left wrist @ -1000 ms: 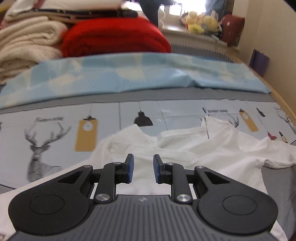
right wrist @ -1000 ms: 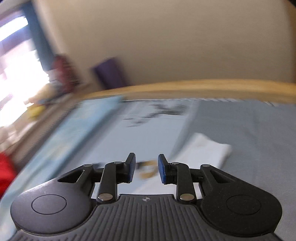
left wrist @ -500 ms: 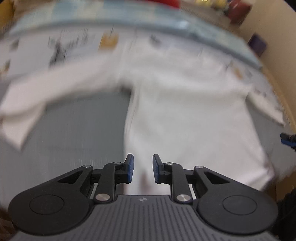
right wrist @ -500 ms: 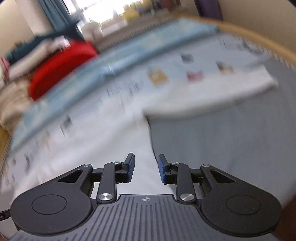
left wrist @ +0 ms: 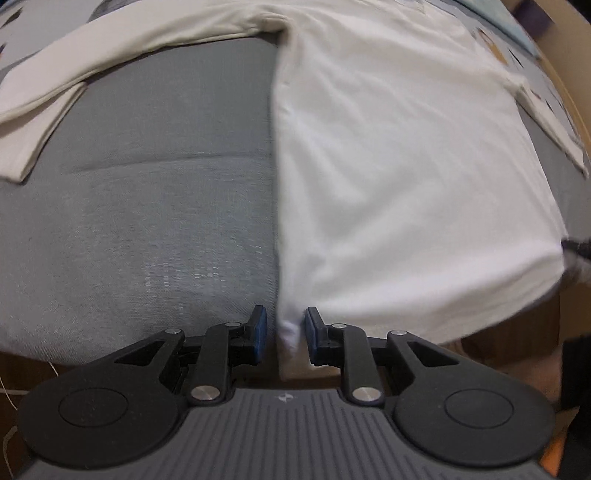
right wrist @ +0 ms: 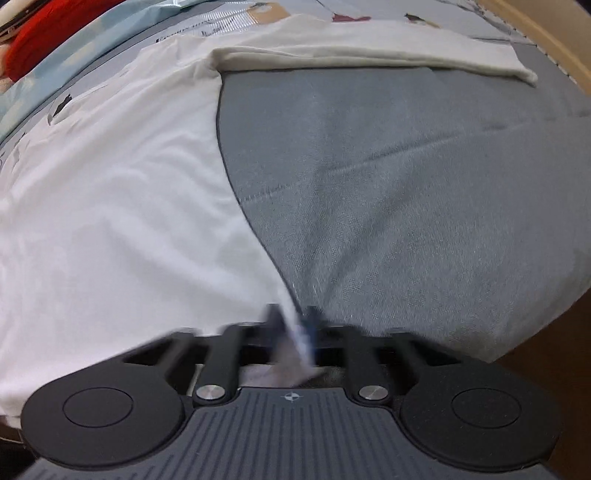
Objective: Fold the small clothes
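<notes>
- Your white shirt (left wrist: 399, 155) is thin, soft knit, lying flat with shallow ripples on a coarse-woven grey bed cover (left wrist: 155, 206); its hem hangs over the near edge.
- Your left gripper (left wrist: 283, 334) has the near left hem corner between its blue pads, but a gap shows each side; the jaws have just been narrowing and are not yet pinching it.
- Your right gripper (right wrist: 291, 328), blurred, has just snapped closed on the near right hem corner.
- Bare grey cover lies left of the shirt's straight side edge, and right of its curving opposite edge.
- The left view shows the left sleeve (left wrist: 62, 81) spread out flat; only the right view shows the right sleeve (right wrist: 369, 55), a printed sheet (right wrist: 236, 22) and a red blanket (right wrist: 33, 33) far off.
</notes>
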`<state>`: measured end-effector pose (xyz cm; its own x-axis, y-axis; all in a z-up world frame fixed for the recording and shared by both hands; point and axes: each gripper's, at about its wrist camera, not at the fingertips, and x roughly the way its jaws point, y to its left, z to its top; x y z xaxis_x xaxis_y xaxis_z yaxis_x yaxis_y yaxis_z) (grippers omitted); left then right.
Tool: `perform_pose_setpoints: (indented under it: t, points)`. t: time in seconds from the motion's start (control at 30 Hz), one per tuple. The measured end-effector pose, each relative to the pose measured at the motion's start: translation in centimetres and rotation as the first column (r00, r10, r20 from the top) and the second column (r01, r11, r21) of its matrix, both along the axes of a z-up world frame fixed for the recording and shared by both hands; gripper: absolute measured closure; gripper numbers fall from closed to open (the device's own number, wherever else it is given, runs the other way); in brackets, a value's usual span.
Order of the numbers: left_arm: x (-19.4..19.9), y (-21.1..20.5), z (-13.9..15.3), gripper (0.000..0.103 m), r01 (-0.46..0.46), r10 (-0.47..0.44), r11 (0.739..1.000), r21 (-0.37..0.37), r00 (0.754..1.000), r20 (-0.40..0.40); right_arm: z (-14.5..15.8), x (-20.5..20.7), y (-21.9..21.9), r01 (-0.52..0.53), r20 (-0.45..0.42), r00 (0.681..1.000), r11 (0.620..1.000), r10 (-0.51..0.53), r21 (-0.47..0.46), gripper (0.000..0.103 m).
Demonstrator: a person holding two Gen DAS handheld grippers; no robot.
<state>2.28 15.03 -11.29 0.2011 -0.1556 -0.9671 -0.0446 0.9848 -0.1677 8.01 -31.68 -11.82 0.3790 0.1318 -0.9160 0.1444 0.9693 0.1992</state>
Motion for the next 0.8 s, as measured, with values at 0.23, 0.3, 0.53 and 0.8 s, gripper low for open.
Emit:
perform_pose_setpoints:
  t: [0.23,0.3,0.53,0.8]
  points:
    - [-0.8,1.5,1.8,0.100,-0.063,0.060,0.998,0.024,0.994,0.087,0.9,-1.8,-1.0,0.016,-0.033,0.999,1.000,-0.016,-0.003,0.099]
    - [-0.9,0.9,1.4,0.098,-0.005,0.004,1.000,0.017,0.999,0.050,0.4,-1.7,-0.1,-0.035,-0.053,0.998,0.998,0.032,-0.048,0.097]
    - [-0.4,1.3,2.0,0.098,-0.033,0.034,0.999,-0.020,0.997,0.073,2.5,-2.3,-0.4,-0.004,0.070,0.997,0.999,0.008,-0.048,0.090]
    - [-0.7,0.0,1.0,0.097,0.037,-0.037,0.999,0.024,0.999,0.007,0.6,-2.8,0.3,-0.053,-0.030,0.998,0.994,0.050,-0.093,0.095]
